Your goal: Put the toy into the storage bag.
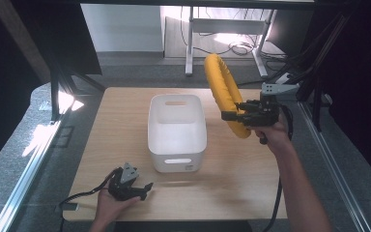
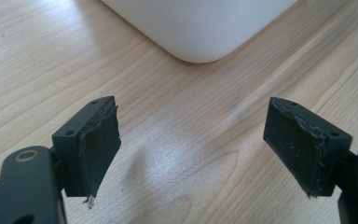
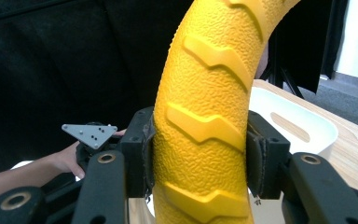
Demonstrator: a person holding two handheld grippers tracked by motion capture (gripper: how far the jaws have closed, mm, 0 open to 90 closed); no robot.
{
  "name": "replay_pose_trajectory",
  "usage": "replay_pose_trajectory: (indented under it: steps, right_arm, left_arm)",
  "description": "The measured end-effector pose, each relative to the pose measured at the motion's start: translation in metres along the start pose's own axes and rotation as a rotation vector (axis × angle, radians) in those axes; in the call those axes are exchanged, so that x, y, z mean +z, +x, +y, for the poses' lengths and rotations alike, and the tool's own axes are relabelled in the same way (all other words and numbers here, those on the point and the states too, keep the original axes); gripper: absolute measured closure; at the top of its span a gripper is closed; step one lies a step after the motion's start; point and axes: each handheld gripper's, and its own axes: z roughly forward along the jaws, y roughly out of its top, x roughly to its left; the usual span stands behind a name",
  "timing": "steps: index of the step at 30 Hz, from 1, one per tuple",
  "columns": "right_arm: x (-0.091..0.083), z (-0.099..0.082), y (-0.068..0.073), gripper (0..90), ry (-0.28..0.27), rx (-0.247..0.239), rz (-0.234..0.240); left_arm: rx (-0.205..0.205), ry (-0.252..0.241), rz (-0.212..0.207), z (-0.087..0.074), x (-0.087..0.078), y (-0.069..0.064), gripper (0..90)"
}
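Observation:
A yellow ring with a tyre-like tread (image 1: 223,92) is held upright in the air, right of the white bin (image 1: 177,131). My right gripper (image 1: 235,114) is shut on its lower part. In the right gripper view the ring (image 3: 205,107) fills the gap between both black jaws, and the bin (image 3: 291,122) lies behind it. My left gripper (image 1: 145,188) rests low over the table near the front edge, in front of the bin's near left corner. It stands open (image 2: 191,149) with bare wood between its pads, and the bin's rounded corner (image 2: 200,28) is just ahead.
The wooden table (image 1: 241,179) is bounded by metal frame rails left and right. Black stands and curtains surround it. A desk frame with cables stands on the floor beyond the far edge. The other hand and its gripper plate (image 3: 89,133) appear far off in the right gripper view.

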Motion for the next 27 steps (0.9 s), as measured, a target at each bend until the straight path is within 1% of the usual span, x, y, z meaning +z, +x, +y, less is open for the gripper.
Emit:
replay_pose_trajectory:
  steps: [16,27]
  right_arm:
    - [0.011,0.009,0.011,51.2,-0.014,-0.025,0.042]
    - [0.015,0.016,0.018,51.1,-0.015,-0.049,0.060]
  left_arm:
    - [-0.003,-0.004,0.002,0.000,-0.001,0.000,18.6]
    - [-0.004,-0.005,0.001,0.000,0.000,0.000,18.6]
